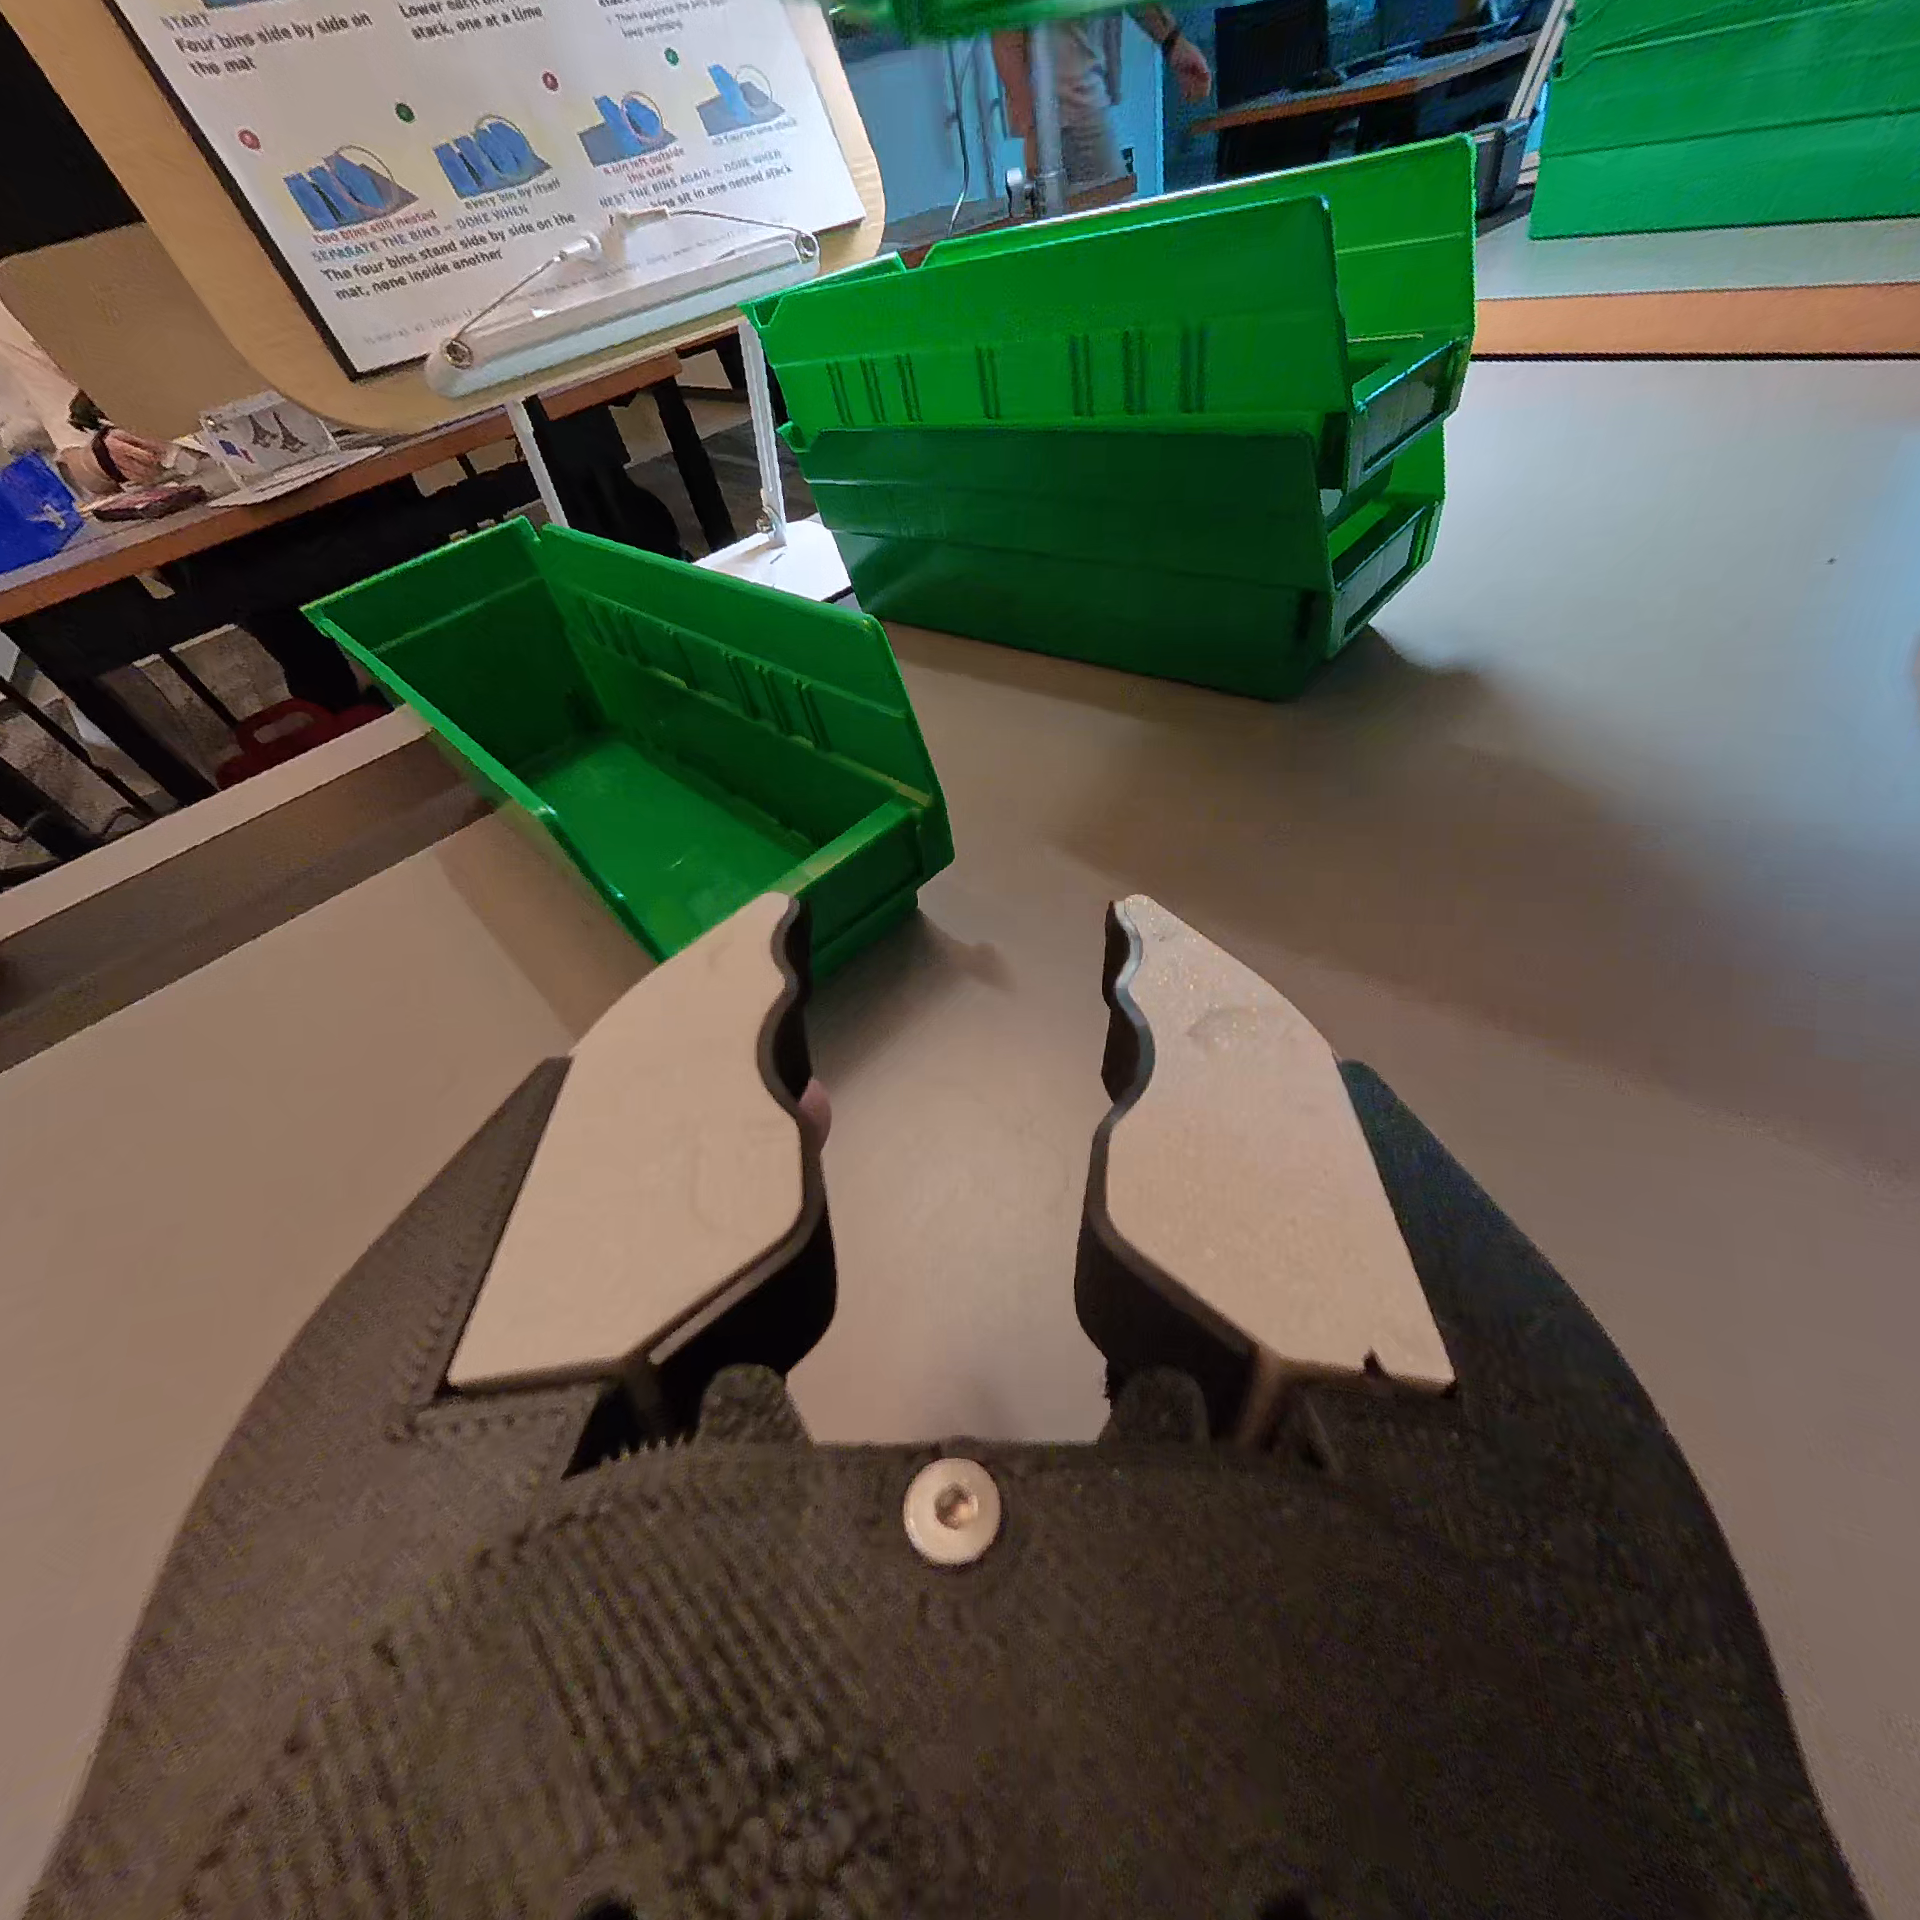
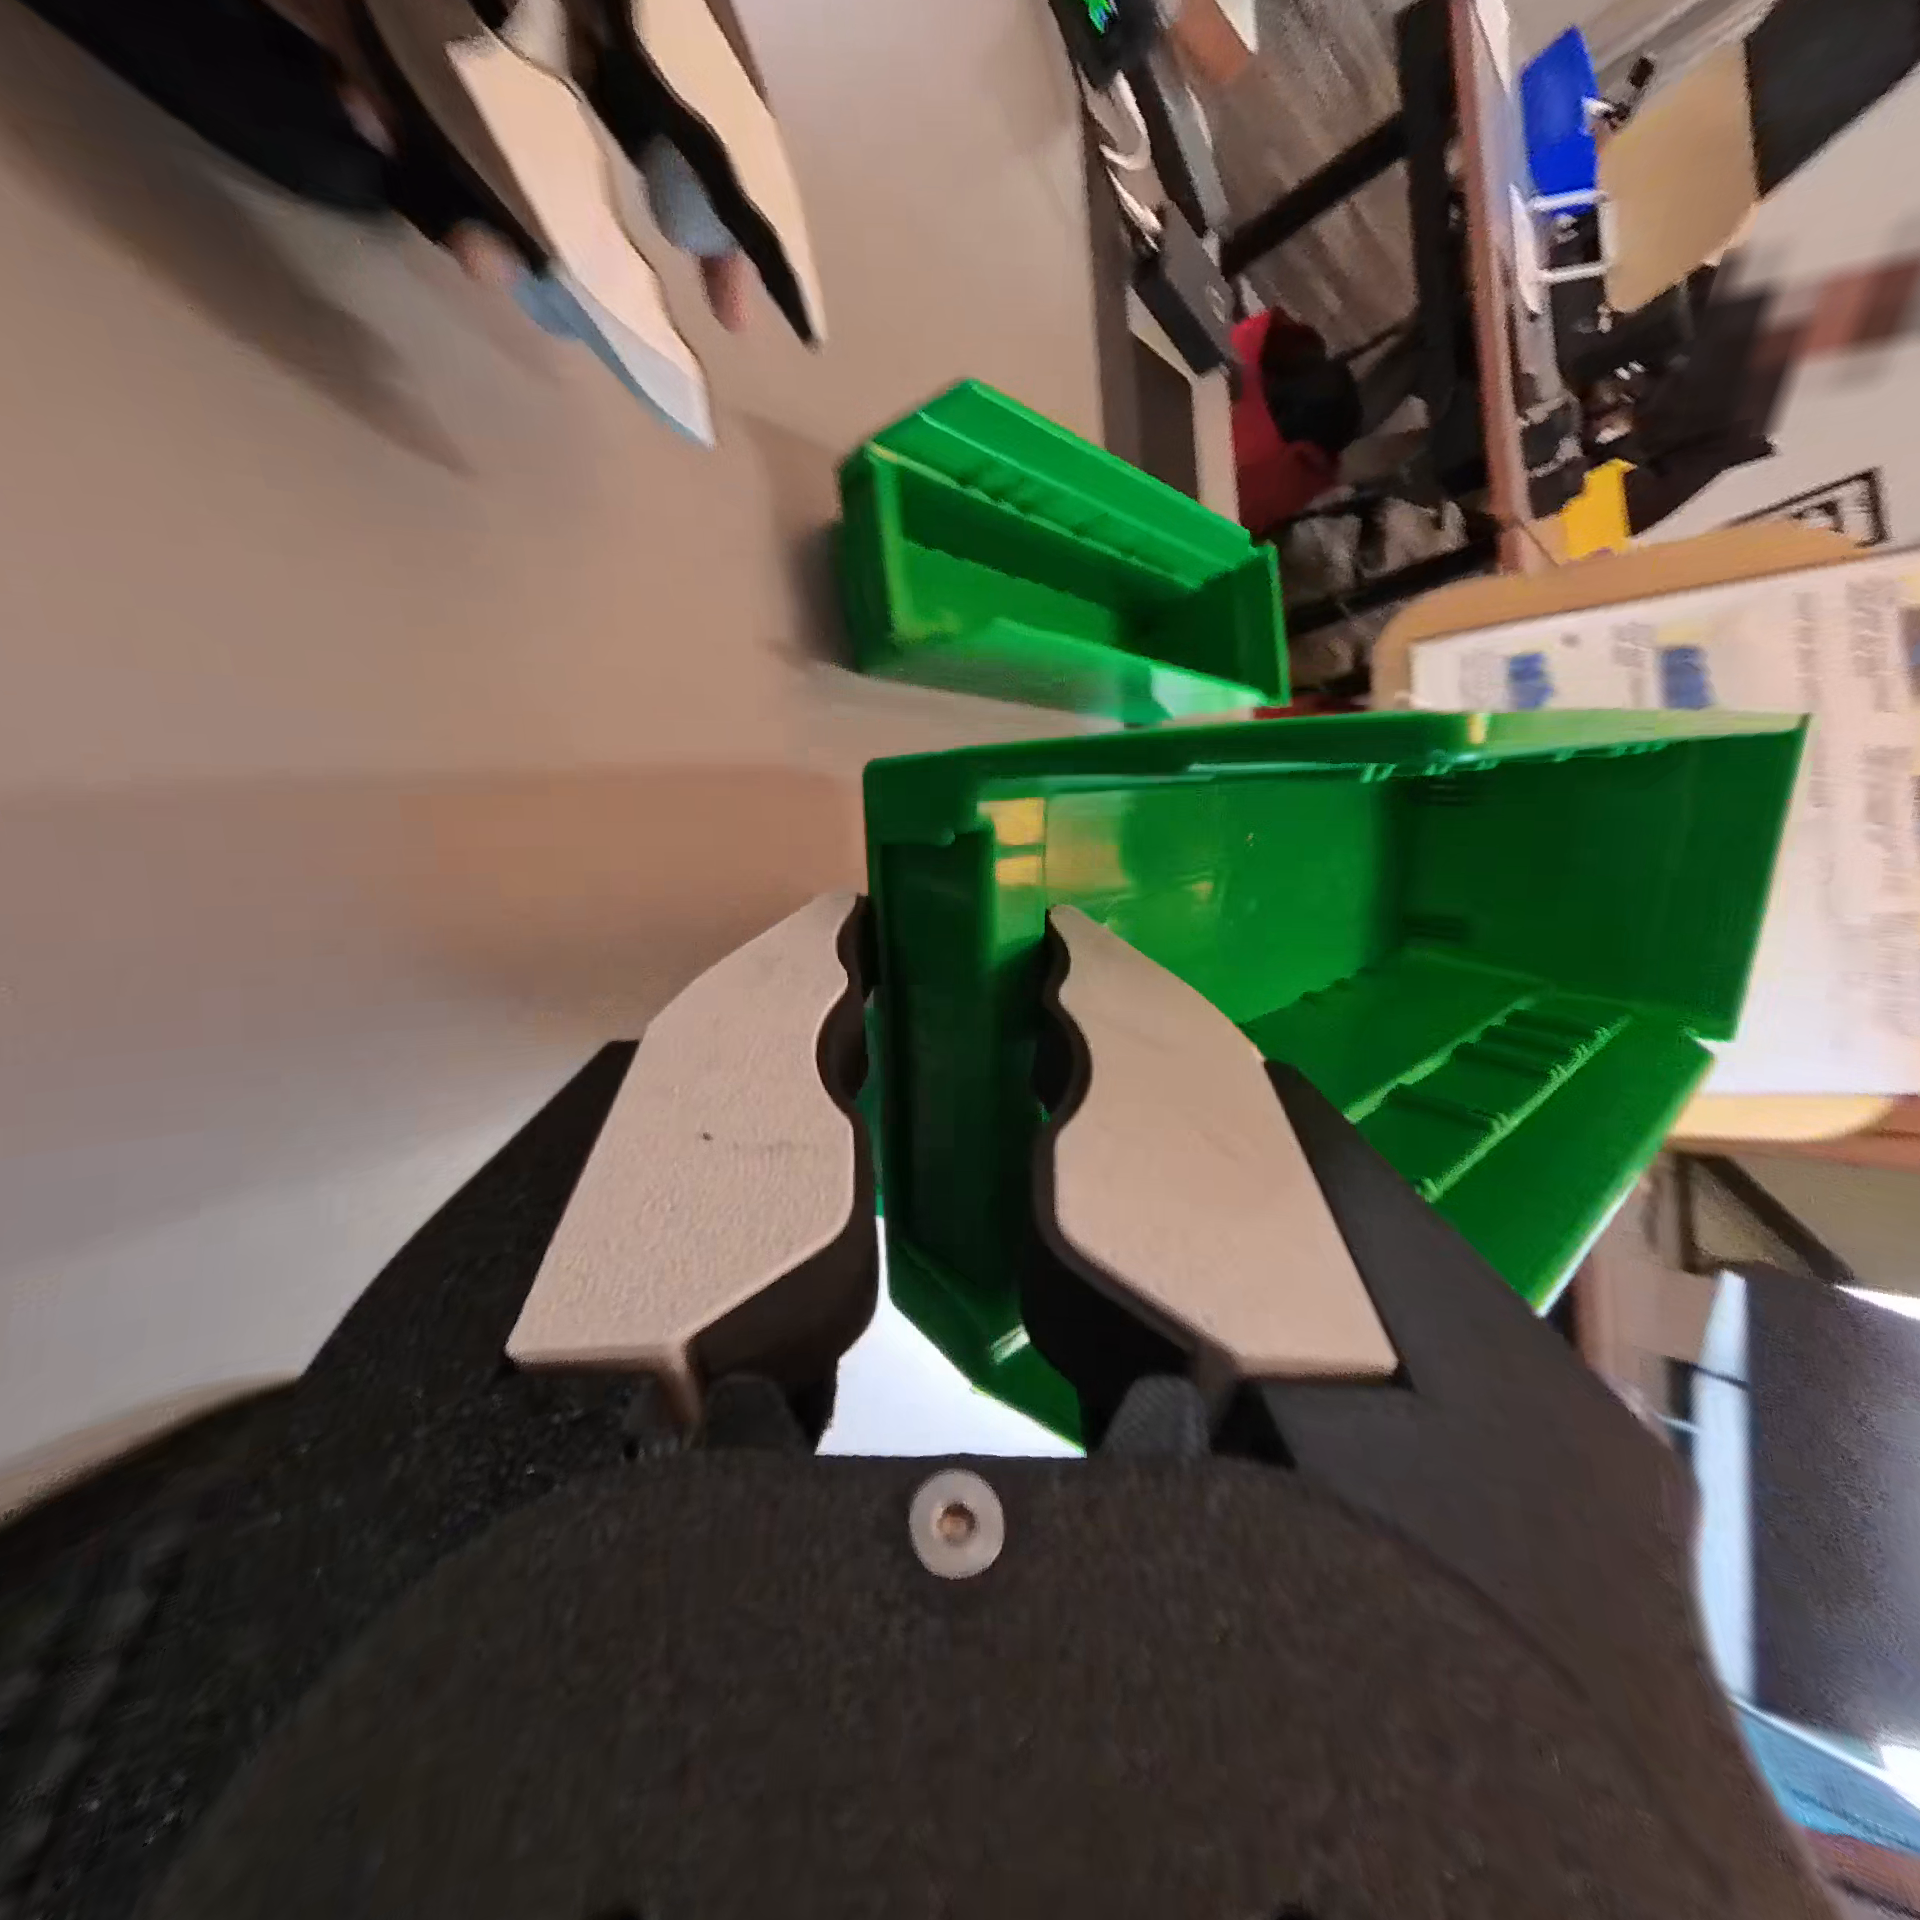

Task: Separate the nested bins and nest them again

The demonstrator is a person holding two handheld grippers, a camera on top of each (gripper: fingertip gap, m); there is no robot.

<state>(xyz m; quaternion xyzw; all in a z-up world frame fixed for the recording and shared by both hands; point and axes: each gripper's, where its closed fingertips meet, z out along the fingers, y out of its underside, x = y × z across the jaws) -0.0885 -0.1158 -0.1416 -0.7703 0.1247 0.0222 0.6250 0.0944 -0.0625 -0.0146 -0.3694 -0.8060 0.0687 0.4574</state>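
Right up close in the left wrist view, the left gripper (image 1: 951, 935) sits spread wide with nothing between its fingers, just bare grey worktop (image 1: 1558, 1039) showing through the gap. At about 11 o'clock from its tips a single green bin (image 1: 665, 748) rests near the worktop's edge, open side up, its near corner just behind the left fingertip. Further out, around 1 o'clock, there's a stack of green bins (image 1: 1122, 468) with the top one sitting tilted in the ones below, not fully seated. At 11 o'clock at the back, a sheet of instructions (image 1: 488, 135) is clipped to a board.

Over in the right wrist view, which is rolled sideways, the right gripper (image 2: 951, 925) is clamped on the front wall of another green bin, the held bin (image 2: 1351, 935); one finger is outside the wall and the other inside the cavity. That bin looks to be up off the worktop, its open side facing the camera. Beyond it at 12 o'clock is the single bin (image 2: 1039, 582) again, on the worktop. The left gripper (image 2: 758, 353) shows blurred at 11 o'clock, fingers apart.
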